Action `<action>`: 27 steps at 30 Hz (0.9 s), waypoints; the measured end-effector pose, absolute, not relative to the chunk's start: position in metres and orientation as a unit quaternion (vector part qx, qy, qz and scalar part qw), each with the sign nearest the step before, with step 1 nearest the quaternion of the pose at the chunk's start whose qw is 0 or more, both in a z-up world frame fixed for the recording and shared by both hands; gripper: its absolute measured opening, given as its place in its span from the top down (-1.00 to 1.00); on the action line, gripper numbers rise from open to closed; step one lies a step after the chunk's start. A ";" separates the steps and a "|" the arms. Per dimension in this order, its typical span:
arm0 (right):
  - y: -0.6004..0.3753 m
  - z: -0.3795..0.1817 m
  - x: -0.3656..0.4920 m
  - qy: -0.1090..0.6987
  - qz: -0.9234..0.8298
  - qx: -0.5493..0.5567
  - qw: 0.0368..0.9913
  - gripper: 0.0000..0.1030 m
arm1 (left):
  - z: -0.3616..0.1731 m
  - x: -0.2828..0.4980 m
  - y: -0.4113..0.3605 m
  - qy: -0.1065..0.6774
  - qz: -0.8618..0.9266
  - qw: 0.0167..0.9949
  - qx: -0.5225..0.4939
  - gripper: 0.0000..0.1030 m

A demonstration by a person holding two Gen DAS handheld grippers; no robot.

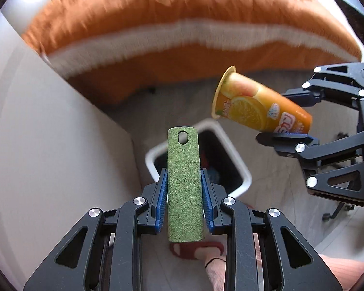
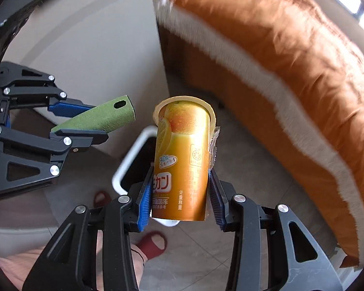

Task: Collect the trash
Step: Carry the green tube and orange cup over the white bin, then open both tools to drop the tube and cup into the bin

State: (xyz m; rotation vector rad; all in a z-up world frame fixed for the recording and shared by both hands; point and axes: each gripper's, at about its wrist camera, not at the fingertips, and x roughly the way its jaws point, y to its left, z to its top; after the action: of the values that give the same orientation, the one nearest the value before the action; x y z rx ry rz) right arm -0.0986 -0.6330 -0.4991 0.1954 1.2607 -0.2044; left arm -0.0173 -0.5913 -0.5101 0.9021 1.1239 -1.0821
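Note:
My left gripper (image 1: 184,194) is shut on a green felt-covered tube (image 1: 185,184) with a slot near its far end. It hangs over a white-rimmed trash bin (image 1: 240,167) on the floor below. My right gripper (image 2: 180,194) is shut on an orange jelly cup (image 2: 184,160) with an open top, also above the bin (image 2: 129,155). In the left wrist view the cup (image 1: 259,104) and right gripper (image 1: 291,118) are at the right. In the right wrist view the tube (image 2: 102,120) and left gripper (image 2: 82,121) are at the left.
A bed with an orange and white blanket (image 1: 182,31) lies beyond the bin. A white cabinet side (image 1: 48,133) stands at the left. The person's feet in red slippers (image 2: 153,243) are on the grey tiled floor. A chair base (image 1: 337,208) is at the right.

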 end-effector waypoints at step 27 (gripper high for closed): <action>-0.606 -0.578 -0.086 0.619 -0.055 0.000 0.784 -0.91 | -0.601 0.007 -0.583 0.518 -0.478 0.587 0.398 -0.90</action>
State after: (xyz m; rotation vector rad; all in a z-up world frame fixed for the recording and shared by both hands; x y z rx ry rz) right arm -0.0864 -0.6064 -0.5785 -0.0009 1.3347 -0.1178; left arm 0.0074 -0.5830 -0.6010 0.9264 1.2076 -1.1147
